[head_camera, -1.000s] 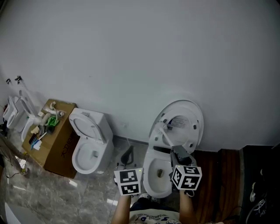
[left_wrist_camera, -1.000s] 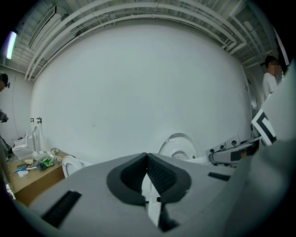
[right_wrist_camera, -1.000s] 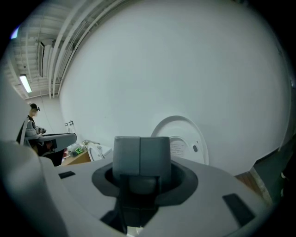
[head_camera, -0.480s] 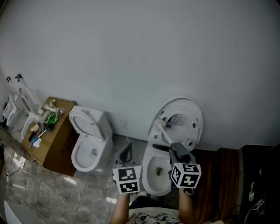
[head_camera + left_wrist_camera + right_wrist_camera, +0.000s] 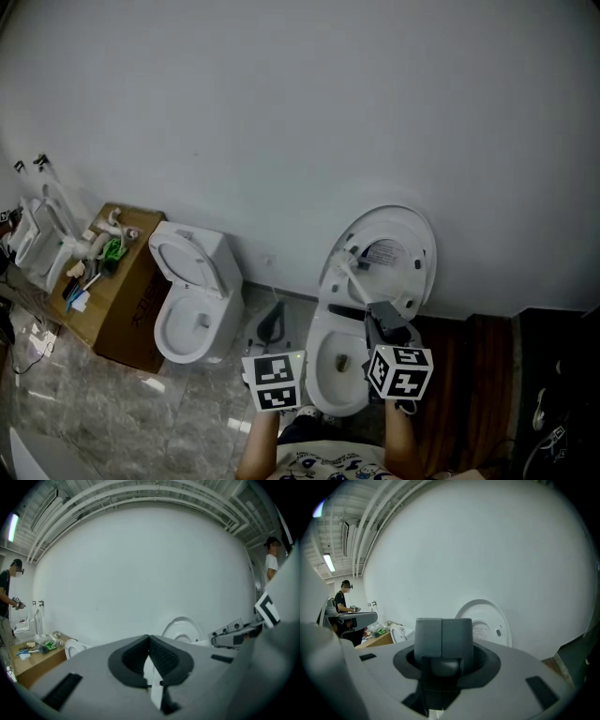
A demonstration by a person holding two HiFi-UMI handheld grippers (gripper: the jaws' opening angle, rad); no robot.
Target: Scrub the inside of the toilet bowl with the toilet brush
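Since left gripper [image 5: 150, 638] and right gripper [image 5: 442, 631] are both pinched shut, empty — lunging brushless could bump the toilet bowl [image 5: 319, 364].

We stand before a toilet [image 5: 321, 373] set against the wall [image 5: 300, 112], its lid [image 5: 392, 251] raised behind the bowl. A second toilet [image 5: 217, 281] stands to its left, and a cardboard box [image 5: 127, 323] further left, with small items on top.
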